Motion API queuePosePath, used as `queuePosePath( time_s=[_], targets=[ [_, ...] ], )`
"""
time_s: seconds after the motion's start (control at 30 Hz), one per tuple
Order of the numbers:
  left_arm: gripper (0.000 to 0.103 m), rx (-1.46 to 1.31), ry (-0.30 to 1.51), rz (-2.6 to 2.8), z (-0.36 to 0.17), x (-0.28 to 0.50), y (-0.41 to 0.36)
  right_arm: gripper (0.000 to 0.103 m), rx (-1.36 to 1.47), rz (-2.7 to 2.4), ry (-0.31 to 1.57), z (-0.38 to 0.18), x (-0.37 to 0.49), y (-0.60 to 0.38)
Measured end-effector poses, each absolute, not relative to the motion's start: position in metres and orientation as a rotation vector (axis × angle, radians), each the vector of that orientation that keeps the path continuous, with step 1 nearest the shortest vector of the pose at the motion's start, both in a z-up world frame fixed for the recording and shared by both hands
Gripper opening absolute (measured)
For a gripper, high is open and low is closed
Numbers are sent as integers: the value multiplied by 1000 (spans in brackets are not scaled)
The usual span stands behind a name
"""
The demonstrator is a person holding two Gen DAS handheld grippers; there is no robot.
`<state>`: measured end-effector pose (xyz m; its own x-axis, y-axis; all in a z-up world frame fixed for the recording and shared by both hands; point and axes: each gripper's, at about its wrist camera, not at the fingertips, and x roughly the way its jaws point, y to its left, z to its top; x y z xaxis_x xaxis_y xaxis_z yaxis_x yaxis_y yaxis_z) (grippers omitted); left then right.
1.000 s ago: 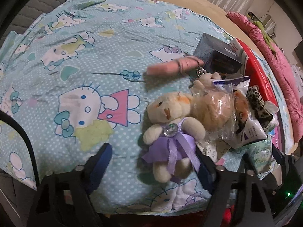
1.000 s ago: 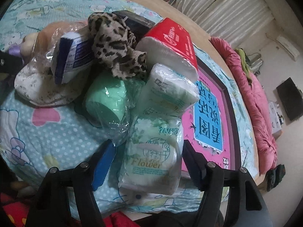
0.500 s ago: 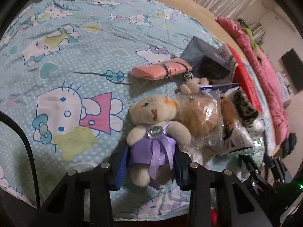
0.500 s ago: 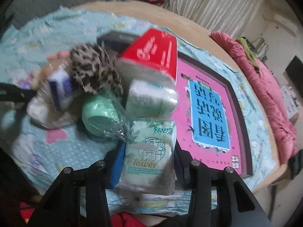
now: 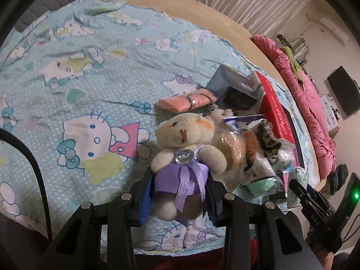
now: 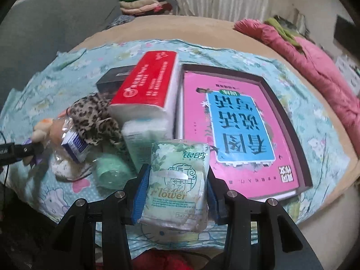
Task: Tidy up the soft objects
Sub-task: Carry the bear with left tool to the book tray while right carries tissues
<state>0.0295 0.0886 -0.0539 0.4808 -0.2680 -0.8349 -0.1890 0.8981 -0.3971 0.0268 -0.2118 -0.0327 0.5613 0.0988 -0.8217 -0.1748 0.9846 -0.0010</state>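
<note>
Claws are both partly closed, each clamped on a soft item. The left claw (image 5: 177, 199) is pressed by its blue pads onto the lilac-skirted lower body of a cream teddy bear (image 5: 183, 148), which is held above the near edge of the cartoon-cat bedsheet (image 5: 90, 72). The right claw (image 6: 175, 193) is clamped on a tissue pack (image 6: 177, 180) marked "Flower" under Chinese characters, raised over the near edge of the bed. Behind it a red tissue pack (image 6: 148, 81) with white lettering too small to read is seen beside a pink book (image 6: 238, 126) whose large Chinese title appears upside down.
</note>
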Motion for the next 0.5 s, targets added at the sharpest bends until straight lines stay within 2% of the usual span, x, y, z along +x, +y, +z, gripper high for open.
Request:
queuePosePath(
  time_s=[0.5],
  targets=[
    [40,-366,1000,-118,1,20,44,47,14,153,846,-2,20,-238]
  ],
)
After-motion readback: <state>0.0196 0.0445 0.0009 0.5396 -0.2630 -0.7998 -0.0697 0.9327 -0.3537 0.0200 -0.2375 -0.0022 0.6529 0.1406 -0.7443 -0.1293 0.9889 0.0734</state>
